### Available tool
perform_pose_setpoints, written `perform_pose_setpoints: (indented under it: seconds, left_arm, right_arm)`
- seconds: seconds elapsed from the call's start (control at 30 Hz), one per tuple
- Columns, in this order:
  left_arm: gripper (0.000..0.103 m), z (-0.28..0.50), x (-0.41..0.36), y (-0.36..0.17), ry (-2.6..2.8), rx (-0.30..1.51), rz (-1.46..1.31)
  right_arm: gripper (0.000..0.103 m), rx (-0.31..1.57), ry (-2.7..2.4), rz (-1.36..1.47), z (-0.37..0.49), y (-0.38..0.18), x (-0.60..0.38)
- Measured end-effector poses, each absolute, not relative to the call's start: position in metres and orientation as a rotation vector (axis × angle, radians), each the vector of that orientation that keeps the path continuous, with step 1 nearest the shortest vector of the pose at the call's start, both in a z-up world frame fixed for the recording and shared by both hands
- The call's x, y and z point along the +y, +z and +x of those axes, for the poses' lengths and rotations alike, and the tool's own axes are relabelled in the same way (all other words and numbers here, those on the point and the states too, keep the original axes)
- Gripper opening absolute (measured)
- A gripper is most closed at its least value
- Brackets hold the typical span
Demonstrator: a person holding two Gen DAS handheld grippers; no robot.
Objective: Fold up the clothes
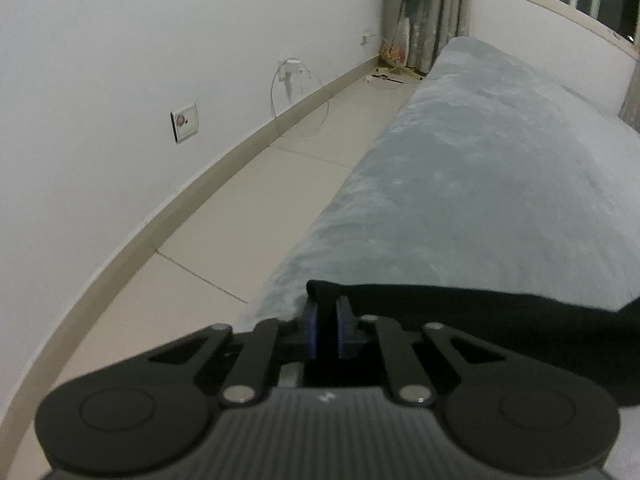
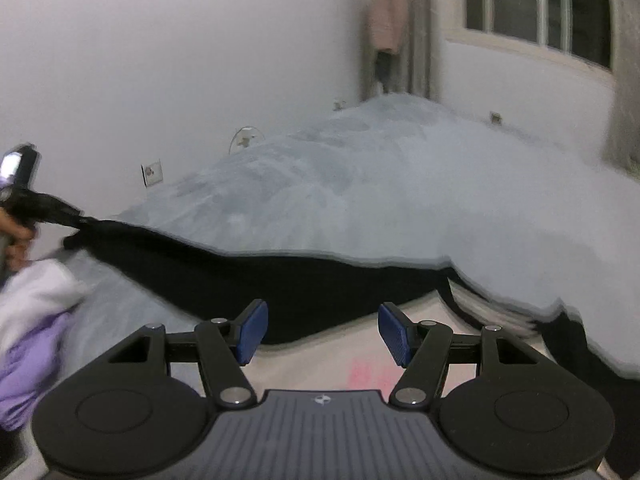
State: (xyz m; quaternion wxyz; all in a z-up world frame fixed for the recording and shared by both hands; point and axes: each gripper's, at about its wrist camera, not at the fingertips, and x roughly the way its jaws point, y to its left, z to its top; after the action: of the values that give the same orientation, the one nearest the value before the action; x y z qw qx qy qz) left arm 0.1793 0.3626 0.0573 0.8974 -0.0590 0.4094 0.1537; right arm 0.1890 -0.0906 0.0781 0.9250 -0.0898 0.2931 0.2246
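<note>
Two grippers, one black garment (image 2: 288,280), one bed. Left gripper (image 1: 327,320): blue pads (image 1: 343,328) pressed nearly together, pinching a corner of the black garment at the left edge of the bed (image 1: 480,168). Seen from the right wrist view at far left as well (image 2: 76,216), gripped by a hand (image 2: 18,236), with the cloth's corner drawn up off the cover. Right gripper (image 2: 322,332): fingers spread, nothing between the pads (image 2: 252,332), hovering over pale cloth (image 2: 328,364) at the near edge.

Black garment stretched in a long band across the near part of the grey-blue bed cover, left corner lifted, right end trailing past the right gripper toward the frame's right edge. One bundle of white and lilac cloth (image 2: 32,332) near left, beside the hand. Pink marks on the pale cloth (image 2: 372,372) under the right gripper, too blurred to read.

Bed's left edge running away toward the far corner; a strip of bare tiled floor (image 1: 224,216) between that edge and the white wall (image 1: 120,60). Far part of the cover open and flat. Three wall sockets counted along the left wall, the nearest (image 1: 185,121) just above the skirting. One window (image 2: 540,4) at far right, curtain (image 1: 448,12) in the corner. No readable writing anywhere; a small pale emblem on each gripper body, not legible.
</note>
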Motion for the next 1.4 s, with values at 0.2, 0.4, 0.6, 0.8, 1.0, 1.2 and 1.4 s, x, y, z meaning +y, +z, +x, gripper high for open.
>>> perform_pose_setpoints:
  seconds: [0.2, 0.4, 0.6, 0.8, 1.0, 1.2, 1.4]
  left_arm:
    - [0.005, 0.167, 0.367, 0.062, 0.274, 0.796, -0.138]
    - [0.005, 0.161, 0.373, 0.06, 0.194, 0.784, -0.17]
    - [0.006, 0.164, 0.37, 0.053, 0.18, 0.792, -0.157]
    - [0.005, 0.154, 0.378, 0.06, 0.191, 0.744, -0.168]
    - [0.006, 0.153, 0.372, 0.06, 0.208, 0.748, -0.095]
    - [0.006, 0.148, 0.384, 0.071, 0.187, 0.725, -0.182]
    - [0.006, 0.161, 0.394, 0.069, 0.2, 0.747, -0.235]
  right_arm:
    - [0.059, 0.637, 0.486, -0.371, 0.27, 0.042, -0.026]
    - [0.046, 0.706, 0.571, -0.536, 0.3, 0.005, 0.009]
    - [0.005, 0.707, 0.656, -0.557, 0.29, -0.002, 0.015]
    - [0.003, 0.602, 0.528, -0.455, 0.3, 0.02, 0.009]
    - [0.005, 0.642, 0.441, -0.46, 0.304, -0.015, 0.026]
    - [0.017, 0.608, 0.406, -0.344, 0.304, 0.005, 0.021]
    - [0.033, 0.582, 0.575, -0.284, 0.265, 0.025, 0.018]
